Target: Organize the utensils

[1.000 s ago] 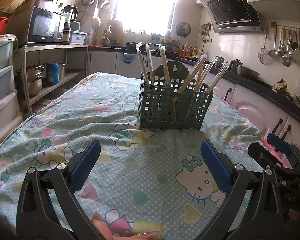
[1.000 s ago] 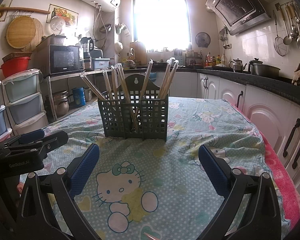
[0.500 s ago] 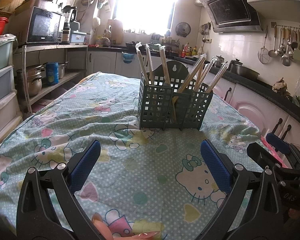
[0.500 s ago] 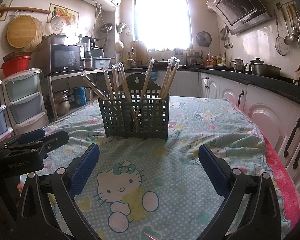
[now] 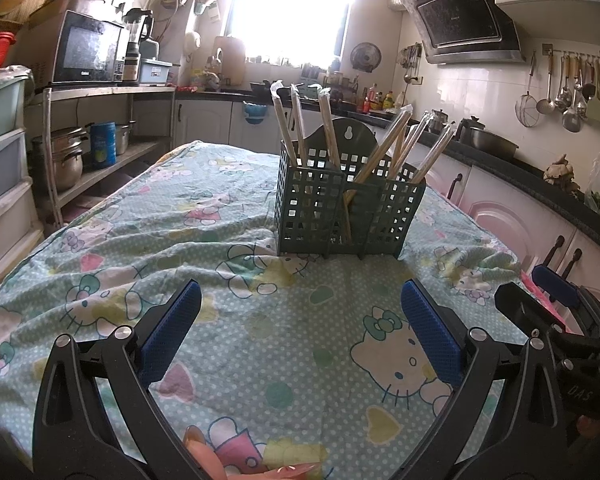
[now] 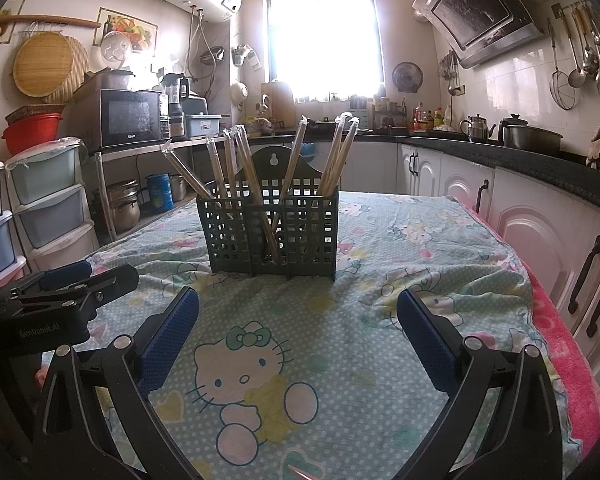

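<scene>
Also logged: microwave (image 6: 130,117) upper left, pot (image 6: 530,136) upper right; nothing btwn. Holder (image 6: 272,232) w/ chopsticks (image 6: 288,168) frame centre, beyond L gripper (image 5: 300,320) & R gripper (image 6: 298,320), both wide, empty.

Blown-out window (image 6: 324,36) backlights both fisheye views; edges bend, corners perhaps vignetted.

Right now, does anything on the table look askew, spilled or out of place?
Nothing is spilled or damaged. The wrapped chopsticks lean at mixed angles in the green utensil holder, which stands upright. The tablecloth is rumpled around it. Left gripper and right gripper are both open and empty.
</scene>
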`<state>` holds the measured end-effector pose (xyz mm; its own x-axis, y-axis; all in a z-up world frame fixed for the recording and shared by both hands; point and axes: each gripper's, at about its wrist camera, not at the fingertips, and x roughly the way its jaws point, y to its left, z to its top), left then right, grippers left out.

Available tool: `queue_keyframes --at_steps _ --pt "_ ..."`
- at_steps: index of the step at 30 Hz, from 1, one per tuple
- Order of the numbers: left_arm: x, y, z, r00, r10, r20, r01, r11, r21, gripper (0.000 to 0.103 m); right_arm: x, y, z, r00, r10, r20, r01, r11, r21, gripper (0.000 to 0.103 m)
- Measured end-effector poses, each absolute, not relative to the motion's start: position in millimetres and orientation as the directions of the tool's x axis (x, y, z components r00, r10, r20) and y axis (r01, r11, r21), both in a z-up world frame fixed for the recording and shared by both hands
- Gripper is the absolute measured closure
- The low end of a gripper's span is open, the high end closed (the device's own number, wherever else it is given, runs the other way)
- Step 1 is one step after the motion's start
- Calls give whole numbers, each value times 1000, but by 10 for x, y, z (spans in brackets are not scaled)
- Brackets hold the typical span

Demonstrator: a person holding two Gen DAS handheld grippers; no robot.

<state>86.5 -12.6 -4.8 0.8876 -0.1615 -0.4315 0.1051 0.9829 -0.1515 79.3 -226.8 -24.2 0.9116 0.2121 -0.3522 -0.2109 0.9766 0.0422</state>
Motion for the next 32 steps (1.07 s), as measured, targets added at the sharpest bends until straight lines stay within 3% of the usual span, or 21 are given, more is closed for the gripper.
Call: queue_keyframes --at_steps 22,27,32 --pt "916 -22 -55 880 -160 -448 81 978 -191 11 840 -2334 -225 909 189 -372 -183 982 51 6" --pt "1058 251 38 876 -89 -473 10 986 -166 11 1037 -2563 -128 896 124 -427 -109 992 59 6" --pt "1404 773 115 846 33 -532 -103 989 -102 11 1629 -3046 -213 791 -36 -611 38 999 -10 6"
